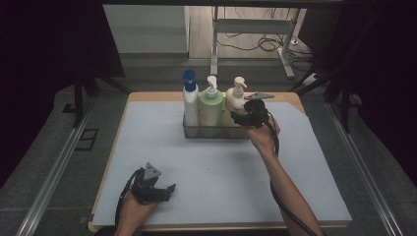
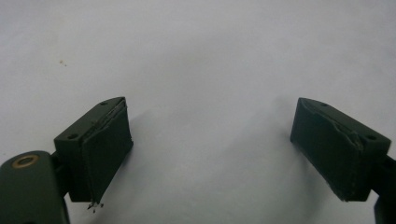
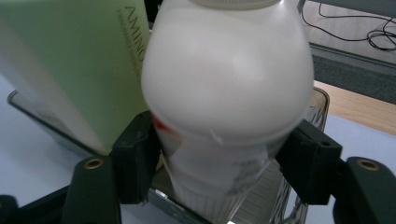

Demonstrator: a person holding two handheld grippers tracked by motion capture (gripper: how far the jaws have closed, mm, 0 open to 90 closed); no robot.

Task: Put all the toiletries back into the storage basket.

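right tongs (image 3: 219,158) clamp cream bottle (image 3: 229,93)

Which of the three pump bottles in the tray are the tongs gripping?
The cream-white bottle at the right end of the tray. The right tongs clamp its body; the green bottle and blue-capped bottle stand untouched.

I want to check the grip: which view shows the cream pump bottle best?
The right gripper view: the cream pump bottle is seen close up, with the right tongs closed on its lower body above the clear tray. The high view shows it small, rightmost of three bottles, partly hidden by the tongs. The left gripper view faces the white mat.
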